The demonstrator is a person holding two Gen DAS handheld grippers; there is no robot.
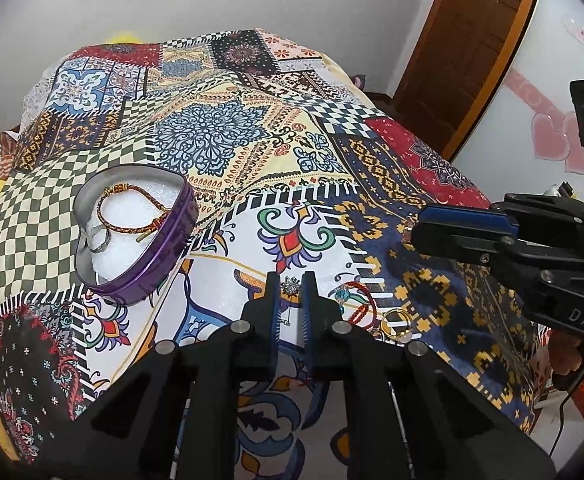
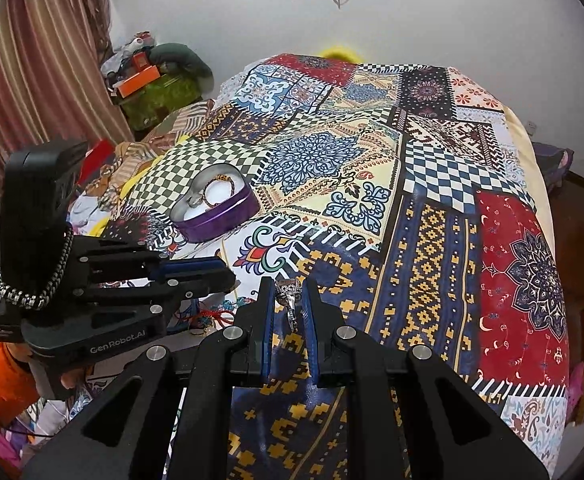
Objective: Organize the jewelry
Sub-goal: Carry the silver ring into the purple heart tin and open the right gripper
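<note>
A purple heart-shaped tin [image 1: 160,256] with white padding stands open on the patterned bedspread; it holds a braided red-gold bracelet [image 1: 140,208] and a silver ring [image 1: 102,240]. It also shows in the right wrist view [image 2: 222,220]. My left gripper [image 1: 291,286] is shut on a small silver brooch [image 1: 290,285] with its pin hanging below. My right gripper [image 2: 288,292] is shut on a silver ring [image 2: 288,298], held above the bedspread; it shows in the left wrist view [image 1: 409,234] at the right. Loose jewelry lies right of the left gripper: a red cord bracelet [image 1: 361,300] and gold rings [image 1: 395,318].
The bedspread [image 1: 252,140] covers a bed that drops off at its far and right edges. A wooden door [image 1: 471,40] stands at the right. Clutter and a curtain [image 2: 52,60] are at the bed's left side.
</note>
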